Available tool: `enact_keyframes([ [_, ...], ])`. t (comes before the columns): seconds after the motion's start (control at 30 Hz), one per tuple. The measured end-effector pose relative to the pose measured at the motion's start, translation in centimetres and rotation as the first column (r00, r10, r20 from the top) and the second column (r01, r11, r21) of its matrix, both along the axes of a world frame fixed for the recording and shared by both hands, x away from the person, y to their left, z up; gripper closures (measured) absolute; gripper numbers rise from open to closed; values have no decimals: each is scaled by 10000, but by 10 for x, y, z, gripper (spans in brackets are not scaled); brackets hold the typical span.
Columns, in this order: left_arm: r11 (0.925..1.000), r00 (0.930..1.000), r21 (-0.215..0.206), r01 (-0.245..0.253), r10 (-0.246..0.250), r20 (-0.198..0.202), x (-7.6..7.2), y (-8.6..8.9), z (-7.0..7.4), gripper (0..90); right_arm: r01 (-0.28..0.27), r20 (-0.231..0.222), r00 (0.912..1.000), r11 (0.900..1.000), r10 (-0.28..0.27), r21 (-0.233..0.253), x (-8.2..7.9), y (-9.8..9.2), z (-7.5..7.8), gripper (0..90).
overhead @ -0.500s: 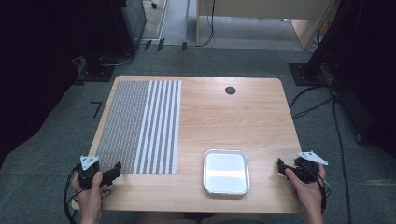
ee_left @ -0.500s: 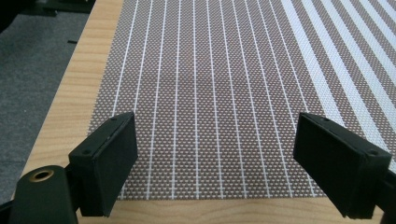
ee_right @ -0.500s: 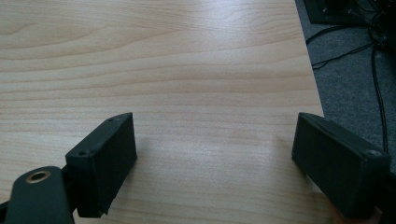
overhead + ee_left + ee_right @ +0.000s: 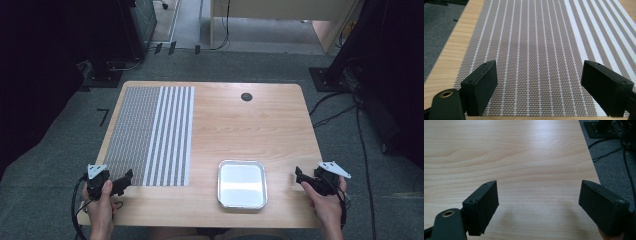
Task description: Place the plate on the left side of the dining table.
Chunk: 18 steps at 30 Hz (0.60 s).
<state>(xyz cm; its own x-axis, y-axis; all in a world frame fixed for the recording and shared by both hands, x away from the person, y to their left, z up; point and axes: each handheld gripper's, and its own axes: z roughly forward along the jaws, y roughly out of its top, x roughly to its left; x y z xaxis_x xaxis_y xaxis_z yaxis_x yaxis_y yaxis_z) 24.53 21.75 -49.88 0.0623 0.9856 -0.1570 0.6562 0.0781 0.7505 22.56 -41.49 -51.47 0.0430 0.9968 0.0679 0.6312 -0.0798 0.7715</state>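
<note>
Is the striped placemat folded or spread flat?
Spread flat: the placemat lies fully open on the table, no folds showing.

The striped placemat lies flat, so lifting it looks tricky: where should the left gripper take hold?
Probably the near edge of the placemat, which lies just ahead of the left gripper. Its jaws stand wide open, so come in low from the person's side and pinch that thin edge.

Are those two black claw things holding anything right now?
No. The left gripper is open above the striped placemat, and the right gripper is open over the bare table.
</note>
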Motion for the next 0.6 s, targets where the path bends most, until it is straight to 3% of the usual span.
enact_keyframes([
  [0.3,9994,9996,189,275,-277,96,3,-14,1,143,-90,180,9998,9993,83,366,0,10,7,174],
  [0.5,9977,9978,-151,658,-658,18,5,-19,1,143,-196,321,9993,9992,186,334,0,19,12,185],
  [0.6,9975,9975,107,703,-703,-10,5,-24,1,143,-313,350,9989,9990,302,310,-1,25,14,187],
])
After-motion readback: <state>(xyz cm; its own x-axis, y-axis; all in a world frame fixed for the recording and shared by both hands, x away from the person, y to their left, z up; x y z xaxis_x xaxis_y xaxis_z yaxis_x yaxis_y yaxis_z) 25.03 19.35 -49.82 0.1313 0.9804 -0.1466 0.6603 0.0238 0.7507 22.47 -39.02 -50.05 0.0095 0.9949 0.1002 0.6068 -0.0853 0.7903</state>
